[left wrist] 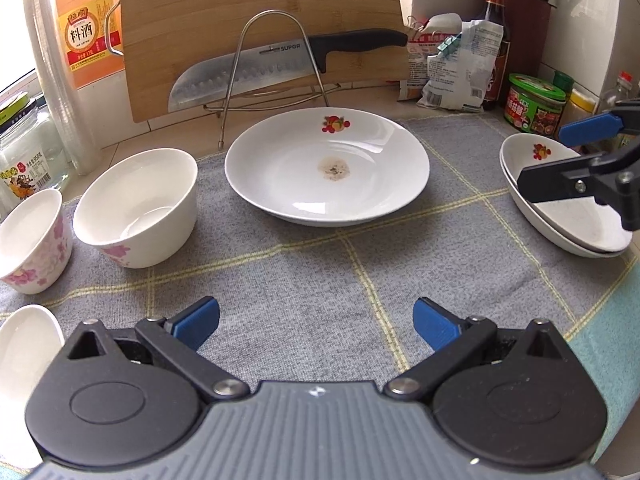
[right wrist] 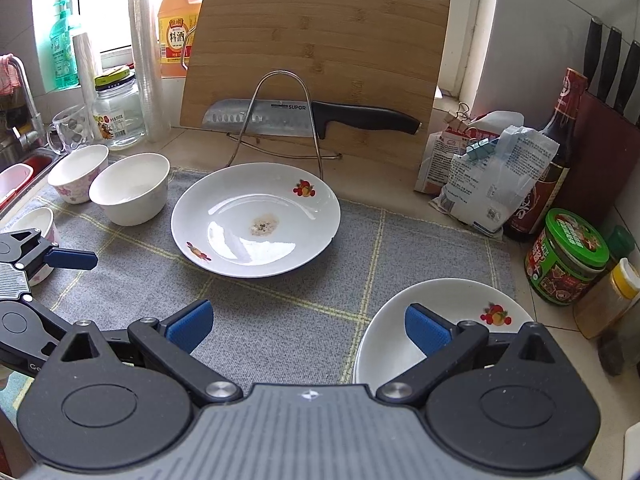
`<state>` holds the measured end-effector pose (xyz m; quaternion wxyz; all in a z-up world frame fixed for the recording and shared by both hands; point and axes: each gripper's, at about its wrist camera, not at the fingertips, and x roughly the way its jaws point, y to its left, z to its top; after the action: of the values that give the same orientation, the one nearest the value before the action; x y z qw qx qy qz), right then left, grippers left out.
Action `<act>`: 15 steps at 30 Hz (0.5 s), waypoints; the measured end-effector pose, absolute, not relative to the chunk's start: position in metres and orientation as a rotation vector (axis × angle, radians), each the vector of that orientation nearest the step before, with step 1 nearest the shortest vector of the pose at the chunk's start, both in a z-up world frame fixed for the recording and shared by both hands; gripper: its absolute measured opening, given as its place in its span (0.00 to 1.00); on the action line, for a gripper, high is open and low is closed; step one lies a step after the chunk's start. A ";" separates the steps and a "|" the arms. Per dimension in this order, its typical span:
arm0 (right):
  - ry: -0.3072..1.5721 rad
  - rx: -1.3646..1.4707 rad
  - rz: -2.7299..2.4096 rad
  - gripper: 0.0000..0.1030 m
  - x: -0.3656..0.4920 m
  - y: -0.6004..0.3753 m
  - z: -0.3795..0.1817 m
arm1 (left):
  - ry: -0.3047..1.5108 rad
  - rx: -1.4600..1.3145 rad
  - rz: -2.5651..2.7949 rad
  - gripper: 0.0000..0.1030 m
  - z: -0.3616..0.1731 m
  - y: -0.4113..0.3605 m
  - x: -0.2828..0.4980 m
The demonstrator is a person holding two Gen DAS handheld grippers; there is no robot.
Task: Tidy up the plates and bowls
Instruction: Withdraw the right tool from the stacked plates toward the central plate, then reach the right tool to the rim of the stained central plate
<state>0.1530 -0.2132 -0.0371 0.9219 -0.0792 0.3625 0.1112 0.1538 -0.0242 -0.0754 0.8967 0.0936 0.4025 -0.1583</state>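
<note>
Tabletop holdings, counted.

Plates — three. One large white plate (right wrist: 256,220) with fruit decals and a brown stain at its centre sits mid-cloth toward the back edge. Two smaller plates (right wrist: 432,320), nested one inside the other, sit at the right edge of the cloth.

Bowls — three, all white with pink blossom print, toward the left edge. One wide bowl (left wrist: 136,208); one narrower bowl (left wrist: 32,240) just beside it on its left; one third bowl (left wrist: 24,352) nearer the front-left corner, partly cut off.

Ground: one grey checked cloth (left wrist: 320,272) under all of them.

Back edge: one bamboo cutting board (right wrist: 316,64) upright, one wire rack (right wrist: 280,120) before it, one black-handled knife (right wrist: 312,118) resting across the rack.

Grippers — two. Left gripper (left wrist: 316,322): fingers spread wide, holding nothing, above bare cloth at the front edge. Right gripper (right wrist: 306,326): fingers spread wide, holding nothing; its right finger (right wrist: 426,330) hangs over the nested plates — contact cannot be told.
</note>
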 end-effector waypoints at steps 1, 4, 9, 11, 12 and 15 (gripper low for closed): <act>0.746 -0.163 0.243 1.00 0.157 -0.216 -0.039 | 0.837 0.194 -0.321 0.99 -0.076 -0.027 0.155; 0.749 -0.167 0.292 1.00 0.170 -0.223 -0.045 | 0.844 0.198 -0.297 0.99 -0.080 -0.037 0.161; 0.779 -0.129 0.356 1.00 0.192 -0.232 -0.053 | 0.857 0.202 -0.273 0.99 -0.085 -0.048 0.171; 0.787 -0.125 0.369 1.00 0.198 -0.233 -0.054 | 0.865 0.204 -0.275 0.99 -0.089 -0.051 0.176; 0.788 -0.128 0.375 1.00 0.200 -0.233 -0.055 | 0.869 0.205 -0.279 0.99 -0.090 -0.053 0.178; 0.792 -0.130 0.373 1.00 0.206 -0.234 -0.056 | 0.873 0.206 -0.292 0.99 -0.096 -0.056 0.184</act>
<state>0.2056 -0.2338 -0.0562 0.9037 -0.0631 0.3831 0.1806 0.1842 -0.0561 -0.0955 0.8908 0.0991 0.4205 -0.1405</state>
